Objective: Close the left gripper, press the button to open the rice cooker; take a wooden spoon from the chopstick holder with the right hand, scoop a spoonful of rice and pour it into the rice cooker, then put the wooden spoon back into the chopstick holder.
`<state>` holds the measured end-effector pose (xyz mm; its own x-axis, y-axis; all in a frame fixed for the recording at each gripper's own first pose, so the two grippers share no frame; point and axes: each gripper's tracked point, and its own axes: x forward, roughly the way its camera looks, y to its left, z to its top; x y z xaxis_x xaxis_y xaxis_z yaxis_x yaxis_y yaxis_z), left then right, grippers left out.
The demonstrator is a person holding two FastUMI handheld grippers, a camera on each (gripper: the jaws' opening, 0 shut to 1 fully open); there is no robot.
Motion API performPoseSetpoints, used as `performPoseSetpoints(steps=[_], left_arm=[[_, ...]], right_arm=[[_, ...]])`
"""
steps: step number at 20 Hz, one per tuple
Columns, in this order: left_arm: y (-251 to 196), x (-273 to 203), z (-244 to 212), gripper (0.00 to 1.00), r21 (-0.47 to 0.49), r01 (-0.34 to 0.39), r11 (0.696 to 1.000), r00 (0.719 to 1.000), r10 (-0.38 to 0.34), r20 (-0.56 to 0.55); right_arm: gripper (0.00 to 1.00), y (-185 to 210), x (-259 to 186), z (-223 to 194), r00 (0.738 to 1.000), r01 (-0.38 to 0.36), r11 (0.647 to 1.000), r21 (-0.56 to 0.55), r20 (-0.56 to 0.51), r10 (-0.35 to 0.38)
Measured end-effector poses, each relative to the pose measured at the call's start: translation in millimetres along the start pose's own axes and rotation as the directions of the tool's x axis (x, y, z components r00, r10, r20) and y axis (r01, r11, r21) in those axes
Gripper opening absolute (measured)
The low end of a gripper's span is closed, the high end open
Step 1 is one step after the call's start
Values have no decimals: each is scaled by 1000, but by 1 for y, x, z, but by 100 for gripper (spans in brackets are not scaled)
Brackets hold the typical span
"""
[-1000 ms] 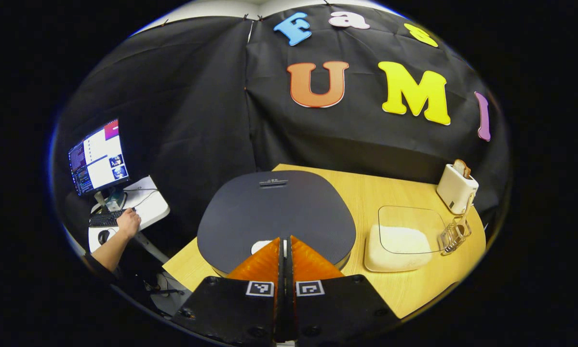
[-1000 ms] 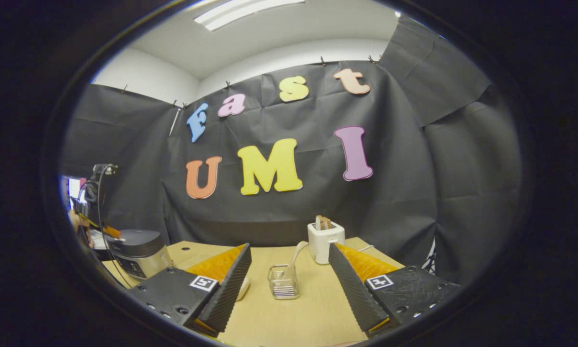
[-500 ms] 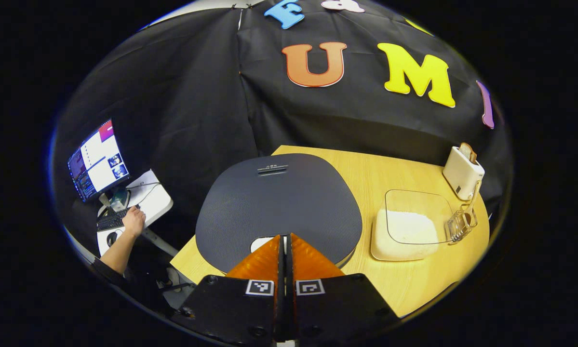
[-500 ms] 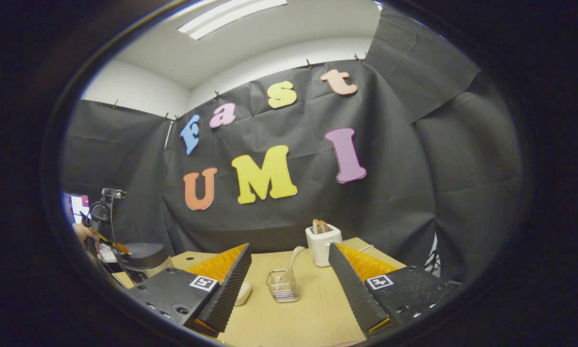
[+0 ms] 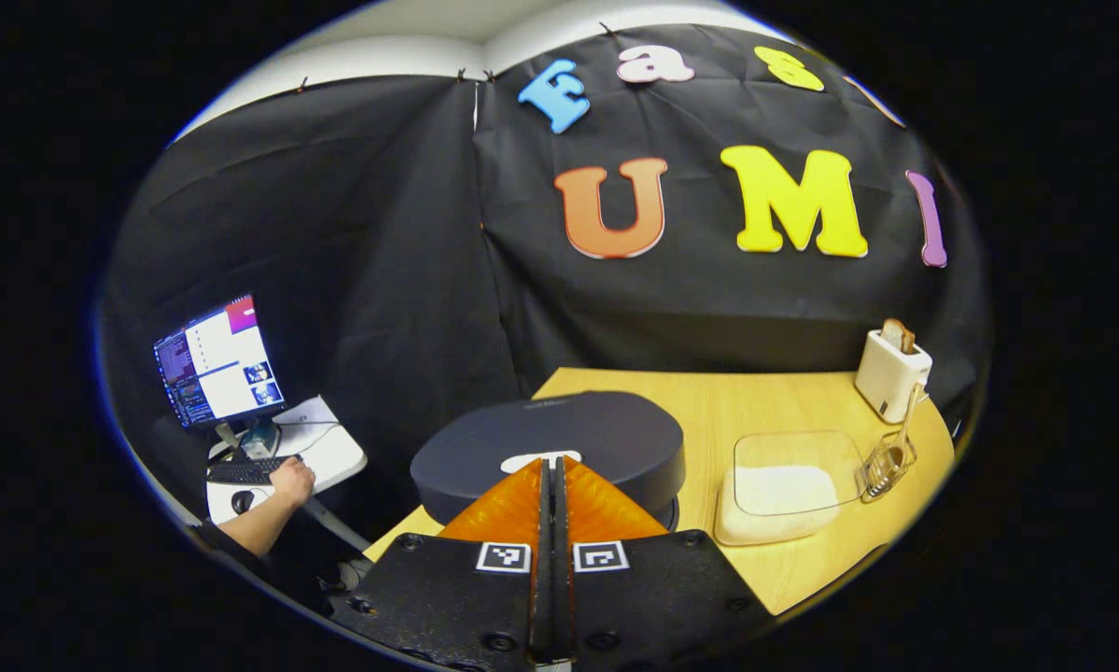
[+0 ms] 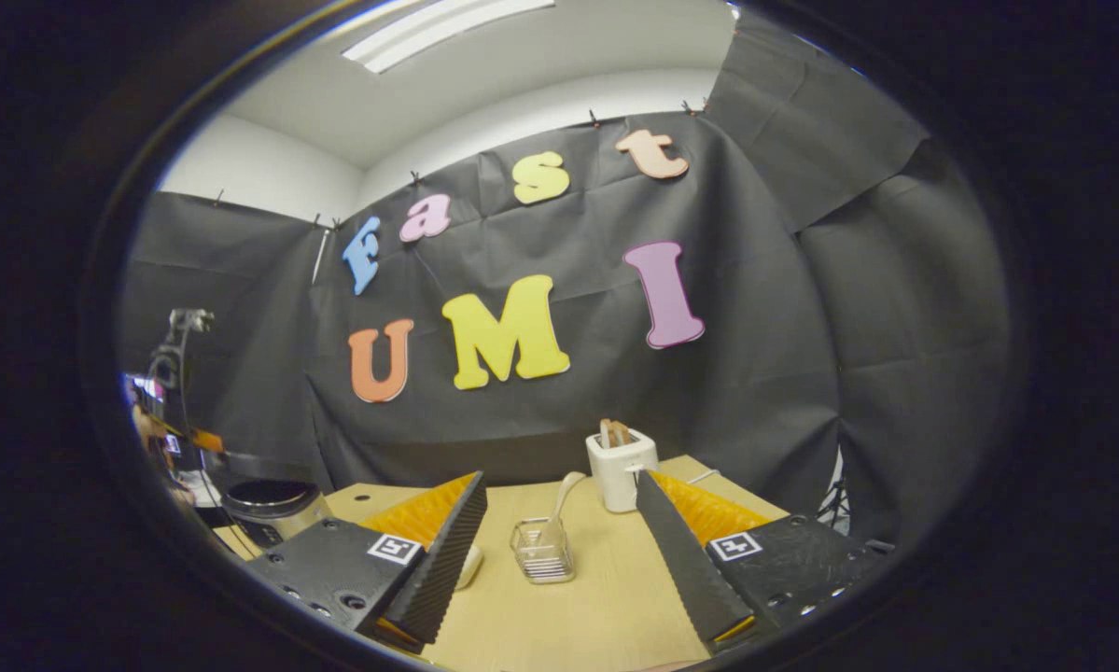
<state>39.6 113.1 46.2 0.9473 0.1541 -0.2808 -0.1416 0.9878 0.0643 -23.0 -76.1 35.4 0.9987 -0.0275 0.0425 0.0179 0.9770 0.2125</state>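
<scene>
Since half a second earlier, our left hand-held gripper point(image 5: 552, 471) had tipped level, fingers pressed together empty, tips at the rice cooker point(image 5: 559, 448) button; we judged the press under way. Right of the cooker, our right hand-held gripper point(image 6: 559, 523) hung wide apart, empty, before the chopstick holder point(image 6: 542, 551) with the wooden spoon point(image 6: 564, 495); grasping that handle came next.

- You have one rice cooker point(image 5: 559, 448) on the table point(image 5: 783, 579); take it as your landmark.
- One tray of rice point(image 5: 774, 495) lies just to its right.
- One chopstick holder point(image 5: 881, 462) stands beyond that tray, with one wooden spoon point(image 5: 906, 411) in it.
- One toaster point(image 5: 890, 373) stands farthest from the cooker.
- One monitor point(image 5: 218, 359) is off to the cooker's left.
</scene>
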Motion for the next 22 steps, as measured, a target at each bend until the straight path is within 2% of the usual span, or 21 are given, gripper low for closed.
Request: performPoseSetpoints(steps=[2, 3, 4, 5, 7, 8, 11, 13, 14, 16, 17, 19, 20, 21, 22], left_arm=[[-8, -17, 8, 3, -21, 36, 999, 998, -35, 49], [-4, -22, 11, 13, -20, 37, 999, 996, -35, 78], [-4, -26, 10, 35, -18, 42, 999, 994, -40, 106], [-5, -30, 7, 56, -21, 45, 999, 992, -42, 123], [-8, -35, 1, 100, -23, 58, 998, 988, -54, 144], [-6, -38, 1, 100, -21, 52, 998, 986, -48, 159], [6, -48, -8, 99, -36, 30, 999, 982, -23, 190], [2, -53, -15, 99, -74, 44, 996, 976, -27, 215], [-1, -55, -20, 99, -86, 57, 995, 975, -37, 219], [-6, -60, -28, 99, -81, 73, 994, 974, -54, 220], [-5, -63, -31, 96, -71, 68, 995, 973, -50, 224], [-5, -67, -35, 99, -66, 55, 996, 971, -38, 236], [-10, -67, -36, 95, -72, 63, 995, 969, -44, 243], [-16, -68, -38, 100, -76, 80, 994, 968, -59, 244], [-23, -67, -40, 100, -77, 100, 992, 967, -79, 244]], right_arm=[[96, 6, 6, -9, 1000, -2, 1000, -31, -22, 1], [96, 6, 8, -13, 1000, 3, 999, -43, -28, -4], [96, 6, 11, -16, 999, 8, 999, -51, -34, -10], [92, 8, 12, -21, 999, 9, 998, -59, -43, -12], [92, 12, 18, -30, 998, 6, 998, -68, -64, -11], [96, 14, 20, -35, 997, 2, 997, -74, -75, -8], [96, 15, 27, -47, 995, 4, 994, -105, -102, -15], [96, 15, 37, -51, 994, 13, 994, -112, -107, -25], [92, 17, 44, -54, 993, 13, 993, -116, -114, -26], [92, 21, 63, -64, 990, 3, 990, -138, -141, -23], [96, 21, 74, -71, 987, -2, 988, -154, -162, -24], [96, 19, 99, -80, 979, 1, 984, -179, -199, -37], [100, 17, 111, -84, 975, 10, 981, -193, -217, -52], [92, 16, 124, -90, 970, 15, 978, -207, -236, -65], [92, 18, 136, -95, 965, 10, 976, -219, -253, -67]])
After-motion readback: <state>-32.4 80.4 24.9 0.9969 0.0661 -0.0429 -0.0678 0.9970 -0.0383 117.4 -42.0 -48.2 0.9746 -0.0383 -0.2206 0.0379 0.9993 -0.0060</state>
